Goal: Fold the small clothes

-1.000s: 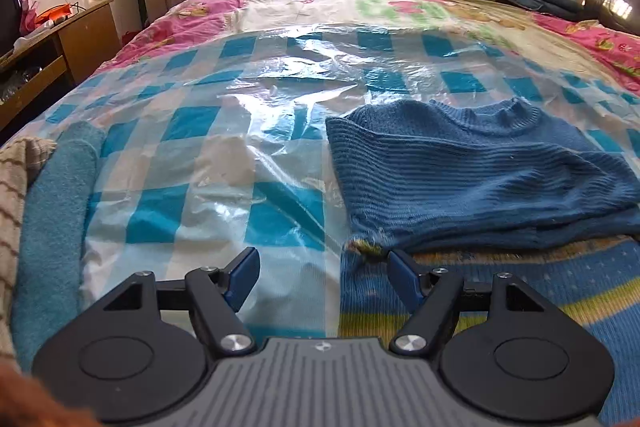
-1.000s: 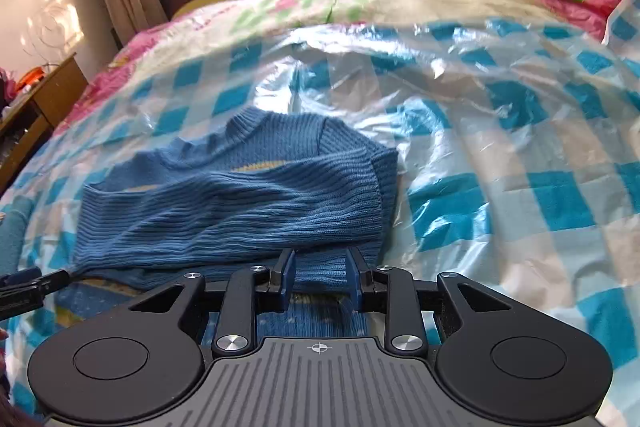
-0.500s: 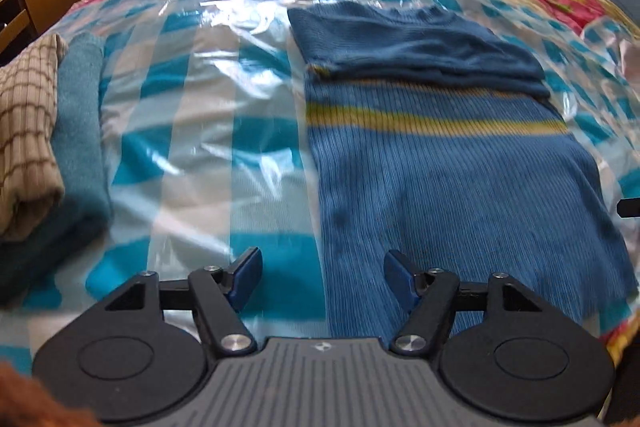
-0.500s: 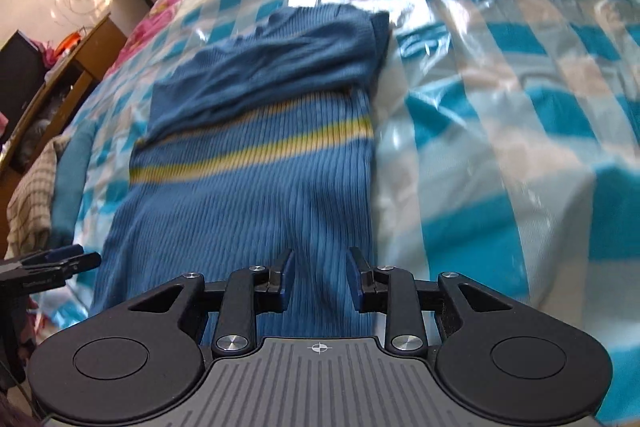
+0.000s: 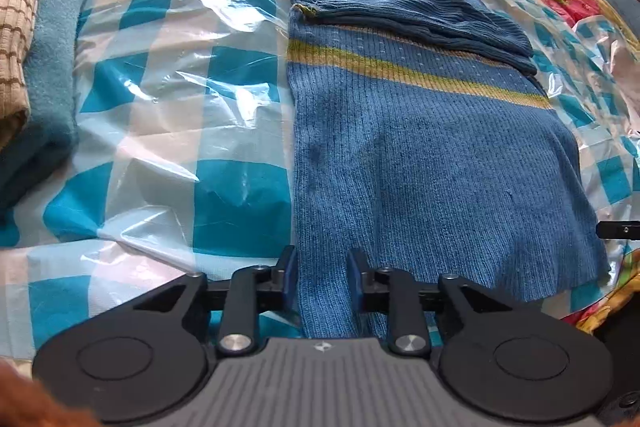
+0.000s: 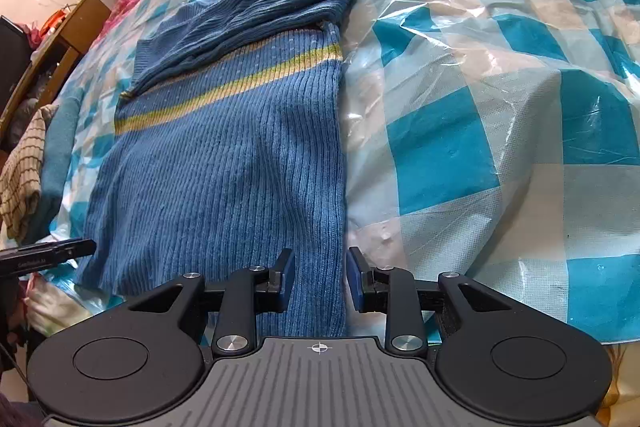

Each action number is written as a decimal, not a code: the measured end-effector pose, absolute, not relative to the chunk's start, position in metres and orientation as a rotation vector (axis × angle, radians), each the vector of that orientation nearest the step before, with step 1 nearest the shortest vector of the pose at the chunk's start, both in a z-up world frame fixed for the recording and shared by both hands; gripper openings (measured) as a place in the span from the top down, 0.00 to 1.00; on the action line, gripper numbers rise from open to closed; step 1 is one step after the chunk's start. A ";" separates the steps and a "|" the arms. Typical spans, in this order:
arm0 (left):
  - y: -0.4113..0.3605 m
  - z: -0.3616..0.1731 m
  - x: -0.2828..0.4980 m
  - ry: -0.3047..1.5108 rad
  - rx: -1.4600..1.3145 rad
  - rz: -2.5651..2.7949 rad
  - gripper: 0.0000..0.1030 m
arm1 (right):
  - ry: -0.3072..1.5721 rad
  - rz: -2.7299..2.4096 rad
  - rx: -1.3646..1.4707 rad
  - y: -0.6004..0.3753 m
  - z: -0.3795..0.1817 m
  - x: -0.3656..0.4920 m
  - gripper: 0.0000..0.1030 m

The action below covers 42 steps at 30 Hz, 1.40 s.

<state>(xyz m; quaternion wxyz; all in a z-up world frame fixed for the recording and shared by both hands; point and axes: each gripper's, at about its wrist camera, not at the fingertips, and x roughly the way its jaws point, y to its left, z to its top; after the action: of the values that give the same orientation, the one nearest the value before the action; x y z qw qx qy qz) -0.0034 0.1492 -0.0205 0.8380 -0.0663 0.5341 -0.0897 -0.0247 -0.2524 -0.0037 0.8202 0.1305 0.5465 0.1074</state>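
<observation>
A blue ribbed sweater (image 5: 420,155) with a yellow stripe lies flat on the bed, its sleeves and top folded down across the chest. My left gripper (image 5: 322,277) hangs over the sweater's near left corner. Its jaws are closing, with the hem edge lying between them and the pads apart from the knit. My right gripper (image 6: 320,279) stands over the near right edge of the sweater (image 6: 224,167), open a little with that edge between its fingers. Each view catches the other gripper's tip at its side: the right gripper (image 5: 618,230), the left gripper (image 6: 52,251).
A blue-and-white checked plastic sheet (image 5: 180,107) covers the bed. A folded beige checked cloth (image 5: 14,39) and a teal towel (image 5: 52,87) are stacked at the left edge. A wooden cabinet (image 6: 60,39) stands left of the bed. The bed's near edge is just below both grippers.
Both grippers have drawn back from the folded top of the sweater to its near hem and tilted downward. The left gripper's jaws have narrowed a lot; the right gripper's gap is unchanged.
</observation>
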 end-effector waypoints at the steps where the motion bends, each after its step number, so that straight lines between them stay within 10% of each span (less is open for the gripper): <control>1: 0.150 -0.021 -0.003 1.130 -0.145 -0.190 0.71 | 1.168 0.229 0.279 -0.252 -0.005 -0.024 0.73; 28: 0.157 -0.029 0.002 1.174 -0.210 -0.196 0.77 | 1.226 0.308 0.459 -0.252 -0.028 -0.017 0.72; 42: 0.172 0.015 0.024 0.977 -0.484 -0.321 0.90 | 0.982 0.398 0.797 -0.282 0.010 -0.008 0.92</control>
<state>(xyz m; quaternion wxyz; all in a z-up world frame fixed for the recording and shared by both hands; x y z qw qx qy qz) 0.0242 0.1720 0.0154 0.8428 -0.2294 0.4625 -0.1520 -0.0085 -0.2818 0.0095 0.7881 0.3699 0.4560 0.1848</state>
